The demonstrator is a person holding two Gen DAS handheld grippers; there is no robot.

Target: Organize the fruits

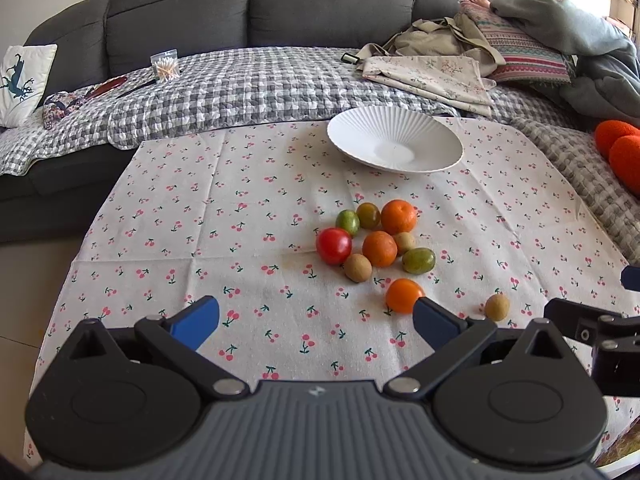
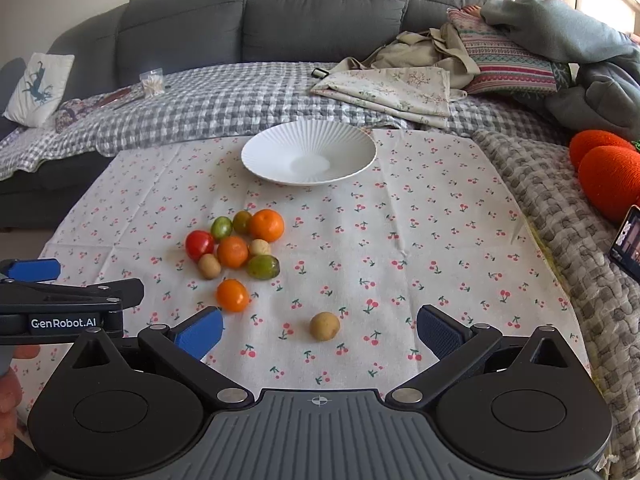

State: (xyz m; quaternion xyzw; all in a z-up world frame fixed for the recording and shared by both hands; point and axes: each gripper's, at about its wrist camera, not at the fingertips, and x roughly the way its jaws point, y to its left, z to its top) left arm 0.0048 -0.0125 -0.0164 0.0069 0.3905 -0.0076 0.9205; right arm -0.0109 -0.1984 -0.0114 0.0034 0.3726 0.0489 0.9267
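small round tan fruit (image 2: 324,325) seen straight ahead between spread jaws of right gripper (image 2: 320,334) (nearer one); left gripper (image 1: 316,322) also wide, nothing held; ribbed white plate (image 2: 256,160) beyond.

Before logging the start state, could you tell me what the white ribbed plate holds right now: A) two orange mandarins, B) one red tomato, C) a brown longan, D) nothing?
D: the white ribbed plate shows only bare ribs, while the fruit cluster and a lone brown longan lie on the cherry-print cloth.
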